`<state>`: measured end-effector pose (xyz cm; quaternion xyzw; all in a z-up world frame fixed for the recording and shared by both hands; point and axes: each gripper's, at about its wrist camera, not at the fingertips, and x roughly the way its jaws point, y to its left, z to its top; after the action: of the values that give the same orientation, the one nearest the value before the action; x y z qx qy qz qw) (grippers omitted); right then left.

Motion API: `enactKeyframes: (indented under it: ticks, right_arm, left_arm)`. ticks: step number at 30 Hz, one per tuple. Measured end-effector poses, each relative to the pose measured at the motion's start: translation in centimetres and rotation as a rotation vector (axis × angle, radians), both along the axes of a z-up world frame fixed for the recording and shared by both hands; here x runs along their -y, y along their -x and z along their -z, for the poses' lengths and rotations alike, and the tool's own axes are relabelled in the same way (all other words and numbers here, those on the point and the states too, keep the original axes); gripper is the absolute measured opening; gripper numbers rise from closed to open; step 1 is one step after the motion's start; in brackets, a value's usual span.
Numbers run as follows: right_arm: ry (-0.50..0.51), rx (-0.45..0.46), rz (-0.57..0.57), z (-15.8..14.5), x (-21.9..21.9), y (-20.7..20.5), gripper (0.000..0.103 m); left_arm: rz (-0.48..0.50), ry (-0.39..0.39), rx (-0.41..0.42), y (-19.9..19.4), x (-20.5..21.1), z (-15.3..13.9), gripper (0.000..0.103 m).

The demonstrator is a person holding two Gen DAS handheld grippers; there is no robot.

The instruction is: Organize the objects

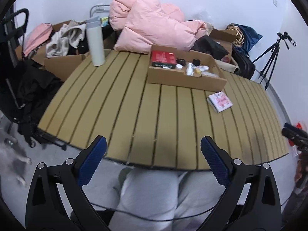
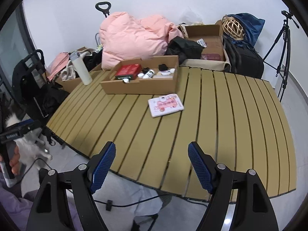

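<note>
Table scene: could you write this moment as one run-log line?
left gripper: jaws open, empty | right gripper: jaws open, empty | pink packet: on table, outside cardboard box

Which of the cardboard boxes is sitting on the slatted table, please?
The shallow box holding the red carton and small bottles; the other boxes stand behind the table, beyond its far edge.
</note>
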<state>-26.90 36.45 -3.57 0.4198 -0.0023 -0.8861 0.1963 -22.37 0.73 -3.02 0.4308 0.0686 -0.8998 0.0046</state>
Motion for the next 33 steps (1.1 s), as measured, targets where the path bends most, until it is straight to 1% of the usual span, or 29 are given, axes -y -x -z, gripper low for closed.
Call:
enactKeyframes:
  ticks: [2, 3, 4, 5, 6, 7, 8, 10, 11, 12, 13, 14, 15, 16, 17, 19, 20, 21, 22, 23, 24, 25, 26, 27, 29, 30, 31, 33]
  right_arm:
    - [0.012, 0.007, -0.004, 0.7, -0.4, 2.0, 0.081]
    - [0.007, 0.011, 0.005, 1.1, -0.4, 2.9, 0.081]
    - [-0.012, 0.019, 0.023, 1.7, -0.4, 4.2, 0.081]
    - [-0.053, 0.031, 0.055, 2.6, -0.2, 6.0, 0.081]
    - [-0.071, 0.036, 0.063, 3.2, 0.0, 7.0, 0.081]
    - [-0.072, 0.038, 0.05, 3.8, 0.4, 8.3, 0.081]
    - [-0.061, 0.039, 0.026, 4.6, 0.7, 9.8, 0.081]
    - [-0.055, 0.06, 0.03, 6.1, 1.2, 13.0, 0.08]
    - [-0.048, 0.075, 0.034, 7.0, 1.4, 14.9, 0.079]
    - [-0.033, 0.105, 0.046, 8.0, 1.4, 16.9, 0.074]
    - [-0.019, 0.134, 0.055, 8.8, 1.5, 18.3, 0.068]
    - [0.007, 0.167, 0.065, 10.0, 1.6, 20.2, 0.065]
    - [0.018, 0.18, 0.067, 10.8, 1.8, 21.2, 0.063]
    - [0.023, 0.195, 0.073, 11.6, 1.9, 22.2, 0.061]
    - [0.016, 0.208, 0.089, 12.4, 2.1, 23.0, 0.059]
    - [0.015, 0.217, 0.098, 13.6, 2.6, 23.7, 0.051]
    - [0.021, 0.218, 0.099, 14.0, 2.7, 23.9, 0.05]
    - [0.03, 0.223, 0.096, 14.5, 2.9, 23.9, 0.047]
    - [0.037, 0.231, 0.09, 14.9, 3.1, 23.9, 0.042]
    - [0.03, 0.239, 0.083, 15.4, 3.4, 23.8, 0.042]
    - [0.037, 0.229, 0.081, 15.5, 3.6, 23.8, 0.041]
    - [0.043, 0.228, 0.079, 15.5, 3.8, 23.5, 0.037]
    - [0.056, 0.239, 0.07, 15.5, 4.0, 23.2, 0.036]
    - [0.062, 0.239, 0.067, 15.4, 4.2, 22.8, 0.034]
    - [0.055, 0.243, 0.066, 15.5, 4.8, 21.1, 0.034]
    - [0.061, 0.248, 0.062, 15.4, 5.1, 19.8, 0.034]
    - [0.081, 0.257, 0.05, 15.4, 5.7, 18.2, 0.033]
    - [0.121, 0.275, 0.008, 15.5, 7.1, 15.1, 0.033]
  left_arm:
    - [0.025, -0.019, 0.033, 1.8, -1.0, 0.8, 0.097]
    - [0.053, -0.026, 0.052, 2.9, -2.0, 1.5, 0.097]
    - [0.068, -0.027, 0.065, 3.7, -2.8, 2.1, 0.097]
    - [0.082, -0.026, 0.084, 5.0, -3.9, 3.1, 0.097]
    - [0.098, -0.033, 0.091, 6.1, -4.8, 3.8, 0.095]
    - [0.114, -0.054, 0.089, 7.2, -5.7, 4.5, 0.095]
    - [0.126, -0.102, 0.073, 8.6, -6.6, 5.2, 0.095]
    - [0.111, -0.187, 0.059, 11.2, -7.9, 6.7, 0.095]
    - [0.112, -0.225, 0.051, 12.7, -9.0, 7.6, 0.09]
    - [0.115, -0.244, 0.051, 13.8, -9.9, 8.3, 0.087]
    - [0.12, -0.257, 0.059, 14.9, -10.9, 9.1, 0.085]
    - [0.141, -0.271, 0.065, 16.1, -12.1, 10.0, 0.085]
    - [0.155, -0.281, 0.071, 17.3, -13.3, 11.0, 0.085]
    - [0.156, -0.275, 0.079, 18.1, -14.0, 11.8, 0.078]
    - [0.151, -0.261, 0.104, 19.1, -15.0, 12.8, 0.067]
    - [0.178, -0.27, 0.122, 20.1, -16.2, 14.1, 0.061]
    - [0.19, -0.282, 0.126, 20.5, -16.6, 14.8, 0.055]
    - [0.196, -0.287, 0.134, 20.9, -16.9, 15.3, 0.051]
    - [0.195, -0.289, 0.145, 21.1, -17.1, 15.7, 0.044]
    - [0.199, -0.294, 0.156, 21.3, -17.3, 16.1, 0.038]
    - [0.209, -0.302, 0.172, 21.4, -17.4, 16.5, 0.032]
    - [0.213, -0.304, 0.17, 21.2, -17.3, 16.6, 0.028]
    - [0.21, -0.295, 0.157, 20.6, -16.9, 16.3, 0.026]
    - [0.22, -0.301, 0.164, 20.0, -16.4, 16.2, 0.025]
    - [0.232, -0.296, 0.189, 18.5, -15.2, 15.9, 0.015]
    - [0.246, -0.265, 0.183, 16.8, -14.2, 15.3, 0.014]
    - [0.25, -0.239, 0.174, 15.8, -13.5, 15.0, 0.013]
    - [0.252, -0.186, 0.147, 12.7, -11.3, 14.1, 0.013]
